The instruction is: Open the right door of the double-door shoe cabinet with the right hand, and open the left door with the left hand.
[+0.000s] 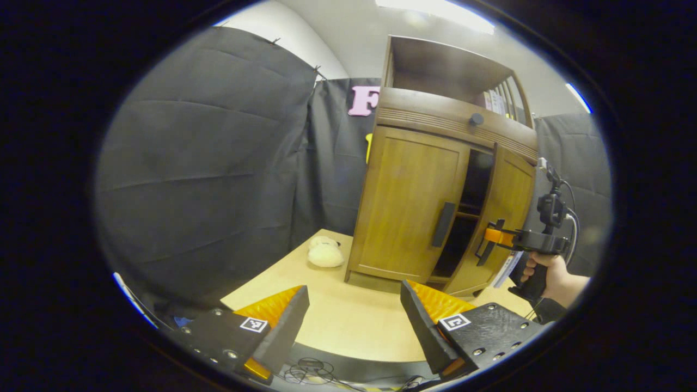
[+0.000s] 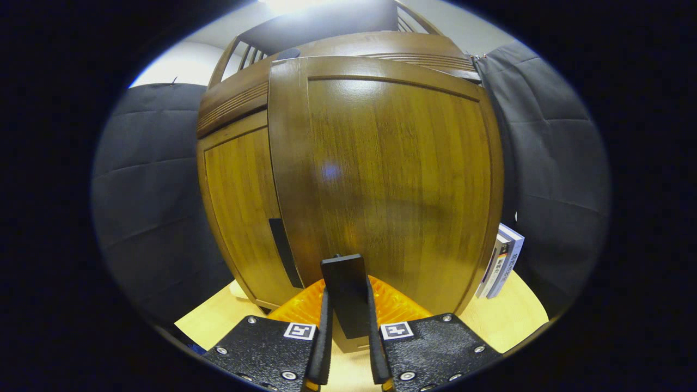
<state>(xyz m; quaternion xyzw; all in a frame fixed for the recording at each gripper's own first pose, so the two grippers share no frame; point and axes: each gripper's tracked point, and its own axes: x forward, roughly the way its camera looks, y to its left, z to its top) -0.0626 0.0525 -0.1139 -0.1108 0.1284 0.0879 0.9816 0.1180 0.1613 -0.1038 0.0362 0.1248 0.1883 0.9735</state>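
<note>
right tool (image 2: 348, 326) clamps flat bar handle (image 2: 344, 294) | glossy wood-grain right door (image 2: 392, 179) ajar

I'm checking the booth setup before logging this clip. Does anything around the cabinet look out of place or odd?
A cream plush toy lies on the table left of the shoe cabinet, and books lean against its right side. Nothing looks spilled or damaged.

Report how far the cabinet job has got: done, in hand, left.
Done: nothing fully. In hand: the right gripper is clamped on the right door's handle, and the right door stands ajar with a dark gap beside it. Left: swing it wide, then take the left door, shut, handle untouched; the left gripper hangs open, well short of it.
</note>
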